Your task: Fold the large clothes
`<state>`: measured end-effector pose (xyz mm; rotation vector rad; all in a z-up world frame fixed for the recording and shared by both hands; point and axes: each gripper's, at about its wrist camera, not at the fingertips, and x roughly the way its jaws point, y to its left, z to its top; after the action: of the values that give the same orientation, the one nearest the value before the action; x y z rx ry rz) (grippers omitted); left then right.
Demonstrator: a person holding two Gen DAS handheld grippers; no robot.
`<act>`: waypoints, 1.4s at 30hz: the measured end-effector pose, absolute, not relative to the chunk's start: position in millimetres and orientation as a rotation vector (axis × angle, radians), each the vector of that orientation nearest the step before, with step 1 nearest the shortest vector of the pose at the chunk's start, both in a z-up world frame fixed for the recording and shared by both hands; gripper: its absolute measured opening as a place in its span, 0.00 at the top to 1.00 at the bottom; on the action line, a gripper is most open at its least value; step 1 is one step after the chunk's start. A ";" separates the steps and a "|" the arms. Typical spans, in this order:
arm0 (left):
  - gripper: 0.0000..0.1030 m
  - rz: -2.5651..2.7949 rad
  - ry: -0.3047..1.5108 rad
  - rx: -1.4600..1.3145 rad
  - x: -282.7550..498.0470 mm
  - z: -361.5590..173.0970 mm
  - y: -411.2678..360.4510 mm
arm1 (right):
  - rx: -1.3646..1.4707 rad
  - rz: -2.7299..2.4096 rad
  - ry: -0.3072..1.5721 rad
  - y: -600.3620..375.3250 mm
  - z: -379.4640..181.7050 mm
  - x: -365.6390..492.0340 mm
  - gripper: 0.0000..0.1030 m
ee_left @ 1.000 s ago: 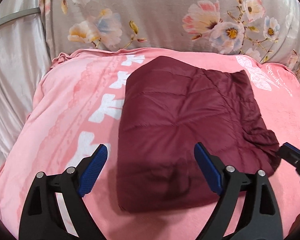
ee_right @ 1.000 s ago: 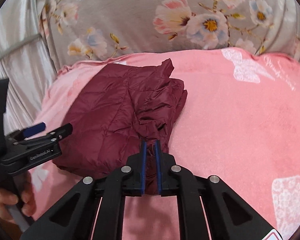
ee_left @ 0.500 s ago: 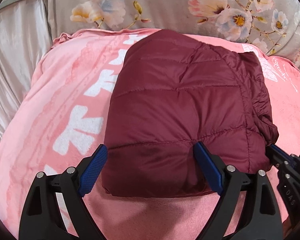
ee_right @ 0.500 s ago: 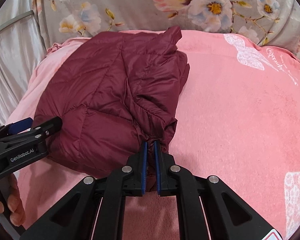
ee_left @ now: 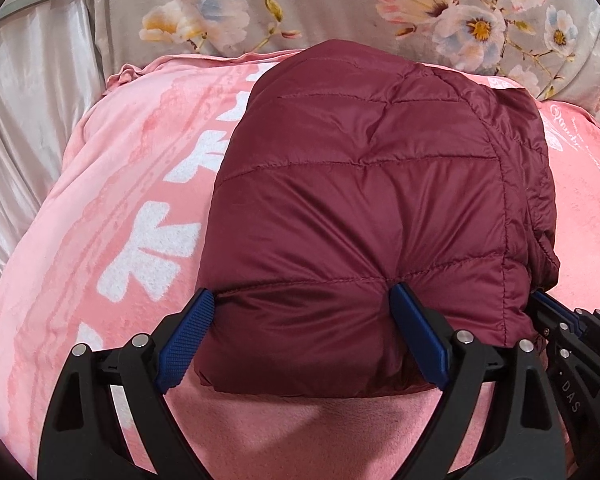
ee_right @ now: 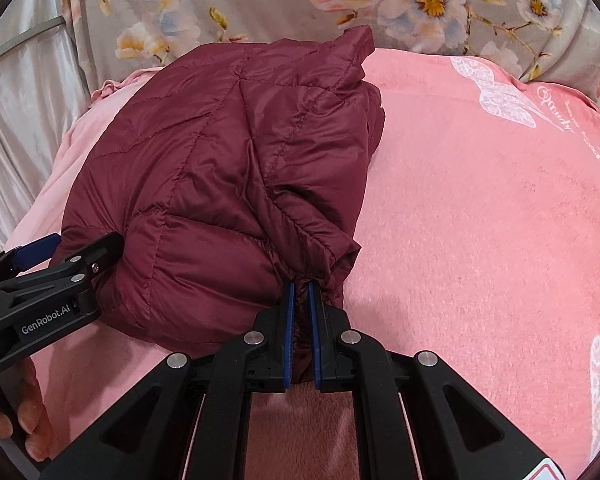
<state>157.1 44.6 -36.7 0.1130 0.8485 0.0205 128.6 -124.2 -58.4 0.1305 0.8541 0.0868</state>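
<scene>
Folded maroon jacket [ee_left: 360,208] on pink blanket [ee_right: 480,220], floral bedding [ee_left: 340,4] behind.

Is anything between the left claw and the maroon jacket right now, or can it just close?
Nothing visible is in the way. The left claw is open and already straddles the near edge of the folded maroon jacket, with only jacket fabric between its jaws. The right claw is shut on the jacket's near right corner, off to the side.
</scene>
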 end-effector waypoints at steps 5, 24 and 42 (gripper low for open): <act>0.13 0.029 0.840 0.116 158.4 -41.5 45.3 | 0.149 0.097 0.859 -127.3 -59.7 131.1 0.93; 0.07 -0.013 0.772 0.042 90.4 -23.7 30.6 | 0.115 -0.044 0.780 -152.5 -34.4 41.8 0.41; 0.07 0.048 0.773 0.064 66.2 -51.4 12.4 | 0.098 -0.045 0.784 -143.3 -55.5 28.5 0.41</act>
<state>66.2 12.4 -51.4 0.0643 0.7732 0.0478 28.5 -143.3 -55.5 0.0979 0.7844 -0.0445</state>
